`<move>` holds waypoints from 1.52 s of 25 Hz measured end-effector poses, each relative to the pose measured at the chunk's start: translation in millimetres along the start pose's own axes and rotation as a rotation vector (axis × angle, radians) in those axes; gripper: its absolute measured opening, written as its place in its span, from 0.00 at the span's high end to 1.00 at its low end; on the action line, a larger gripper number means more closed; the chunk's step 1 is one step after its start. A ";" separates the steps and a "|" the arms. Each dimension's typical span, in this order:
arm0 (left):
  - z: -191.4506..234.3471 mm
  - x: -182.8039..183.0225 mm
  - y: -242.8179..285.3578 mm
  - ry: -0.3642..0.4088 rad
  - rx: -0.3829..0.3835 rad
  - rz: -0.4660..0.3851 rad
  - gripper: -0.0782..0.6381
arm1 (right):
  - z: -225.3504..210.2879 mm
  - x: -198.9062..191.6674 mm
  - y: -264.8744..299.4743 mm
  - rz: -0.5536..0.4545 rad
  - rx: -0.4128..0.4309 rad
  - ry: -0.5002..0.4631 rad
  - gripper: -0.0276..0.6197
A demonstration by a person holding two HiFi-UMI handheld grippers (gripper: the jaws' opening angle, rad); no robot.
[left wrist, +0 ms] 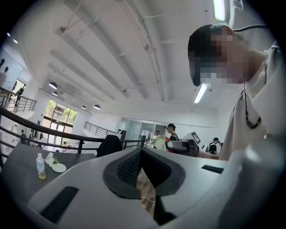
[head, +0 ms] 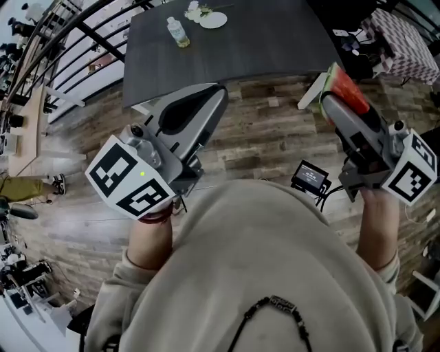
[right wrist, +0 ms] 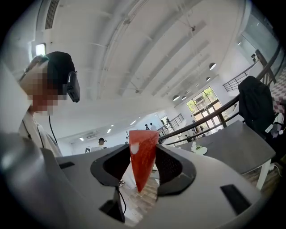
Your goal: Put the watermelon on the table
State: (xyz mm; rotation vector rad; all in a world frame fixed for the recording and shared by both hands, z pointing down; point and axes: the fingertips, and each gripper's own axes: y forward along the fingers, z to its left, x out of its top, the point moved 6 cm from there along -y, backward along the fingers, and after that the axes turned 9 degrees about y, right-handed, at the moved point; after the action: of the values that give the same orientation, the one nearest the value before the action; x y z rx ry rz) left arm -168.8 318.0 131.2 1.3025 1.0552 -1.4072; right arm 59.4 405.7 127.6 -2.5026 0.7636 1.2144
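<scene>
Grey right gripper (right wrist: 142, 154): its two jaws stand partly open and squeeze a slice of watermelon (right wrist: 143, 166) between them, so the slice cannot drop.
Watermelon: a red wedge with a green skin. It is up in the air in the right gripper, not on the table yet.
Left gripper (left wrist: 141, 152): its jaws are pressed together with nothing in them. It looks like the spare one, held level and out of the way.
Person (head: 268, 275): holds one gripper in each hand, out in front, facing the table.
Floor (head: 268, 137): wooden boards lie under both grippers.
Table (head: 268, 51): a dark top just ahead, with a big bare part close by. That looks like a good spot for the slice.
Bottle (head: 177, 31) and plate (head: 213, 19): they sit at the far end of the table, well apart from the slice, so they should not get bumped.
Next, I think: reach forward over the table, go down, then let go.
</scene>
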 end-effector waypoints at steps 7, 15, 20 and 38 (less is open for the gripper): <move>-18.4 -9.8 47.3 -0.060 -0.094 0.033 0.89 | -24.3 5.3 -42.3 -0.055 -0.059 0.018 0.67; -35.9 -26.7 90.5 -0.113 -0.135 0.072 0.89 | -55.2 0.5 -81.6 -0.062 -0.101 0.070 0.67; -41.2 -27.3 101.6 -0.084 -0.114 0.072 0.89 | -59.5 2.3 -91.2 -0.049 -0.085 0.060 0.67; -28.7 -30.4 124.9 -0.070 -0.150 0.080 0.89 | -75.4 20.7 -96.2 -0.084 -0.085 0.017 0.67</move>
State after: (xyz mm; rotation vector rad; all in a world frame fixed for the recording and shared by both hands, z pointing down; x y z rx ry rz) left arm -40.1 321.6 158.8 1.1661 1.0305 -1.2800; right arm 173.0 445.2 158.1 -2.5880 0.6166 1.2232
